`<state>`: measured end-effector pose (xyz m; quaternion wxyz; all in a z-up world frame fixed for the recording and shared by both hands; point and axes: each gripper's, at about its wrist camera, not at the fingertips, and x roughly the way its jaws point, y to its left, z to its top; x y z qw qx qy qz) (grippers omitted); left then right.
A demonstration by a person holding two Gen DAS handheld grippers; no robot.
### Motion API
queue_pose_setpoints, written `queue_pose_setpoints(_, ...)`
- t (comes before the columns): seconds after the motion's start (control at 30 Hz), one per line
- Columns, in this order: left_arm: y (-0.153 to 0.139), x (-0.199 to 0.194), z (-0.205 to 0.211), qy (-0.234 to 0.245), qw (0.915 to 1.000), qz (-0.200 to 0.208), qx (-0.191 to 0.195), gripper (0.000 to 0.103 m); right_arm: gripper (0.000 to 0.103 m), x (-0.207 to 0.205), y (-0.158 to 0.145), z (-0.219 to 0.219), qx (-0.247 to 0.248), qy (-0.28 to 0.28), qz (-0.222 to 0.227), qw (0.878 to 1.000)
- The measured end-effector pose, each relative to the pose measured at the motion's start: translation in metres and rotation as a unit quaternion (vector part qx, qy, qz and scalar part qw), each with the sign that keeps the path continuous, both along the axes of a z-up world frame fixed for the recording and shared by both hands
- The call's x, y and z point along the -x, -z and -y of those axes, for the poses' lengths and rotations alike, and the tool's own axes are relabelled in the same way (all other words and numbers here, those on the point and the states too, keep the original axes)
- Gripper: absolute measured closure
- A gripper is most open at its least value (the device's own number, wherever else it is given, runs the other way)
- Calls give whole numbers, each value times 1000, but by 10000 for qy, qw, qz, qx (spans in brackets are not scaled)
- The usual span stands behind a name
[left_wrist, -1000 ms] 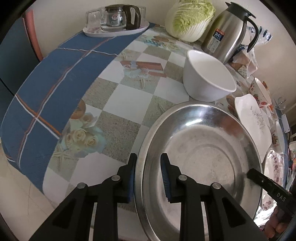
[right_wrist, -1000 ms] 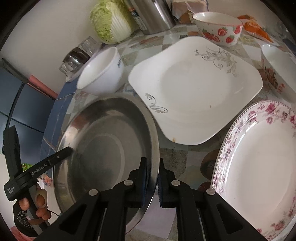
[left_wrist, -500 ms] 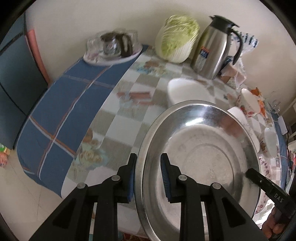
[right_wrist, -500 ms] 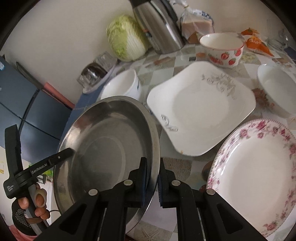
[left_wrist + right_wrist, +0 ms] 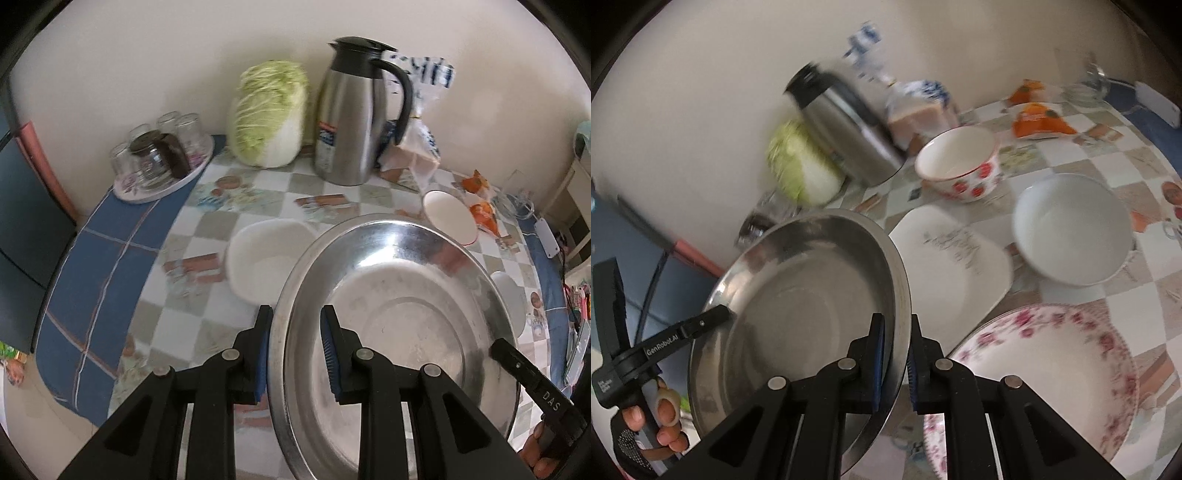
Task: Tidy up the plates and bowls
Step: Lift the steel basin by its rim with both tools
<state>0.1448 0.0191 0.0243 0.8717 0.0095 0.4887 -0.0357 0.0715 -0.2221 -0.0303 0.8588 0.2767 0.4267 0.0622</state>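
Note:
A wide steel basin hangs tilted above the table, held at opposite sides. My left gripper is shut on its near rim, one pad inside and one outside. My right gripper is shut on the rim of the basin on the other side. On the table below lie a square white plate, a pink-flowered plate, a white bowl, a strawberry bowl and another white bowl.
Along the wall stand a steel kettle, a cabbage and a tray of glasses. Orange packets and a bagged loaf lie at the back. A hand holds the left gripper's handle.
Both grippers have risen with the basin still held between them. It has come up off the table, and the dishes and the tablecloth now look smaller and farther below.

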Motion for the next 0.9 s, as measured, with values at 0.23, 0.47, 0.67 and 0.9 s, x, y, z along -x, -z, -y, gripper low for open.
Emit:
queue_pose_setpoints(0.23, 4, -16, 39, 202, 9997, -4, 97, 76, 91, 2, -8, 37, -5, 437, 237, 9988)
queue_pose_setpoints(0.47, 25, -34, 59, 189, 9990, -195, 364, 76, 91, -1, -8, 64, 42, 691, 344, 9970)
queue_pose_setpoints(0.67, 42, -48, 64, 47, 9974, -352, 619, 76, 91, -7, -8, 75, 161, 796, 349, 9961)
queue_pose_setpoints(0.9, 56, -62, 53, -111, 9950, -456, 885, 76, 91, -22, -3, 72, 328, 713, 284, 9965)
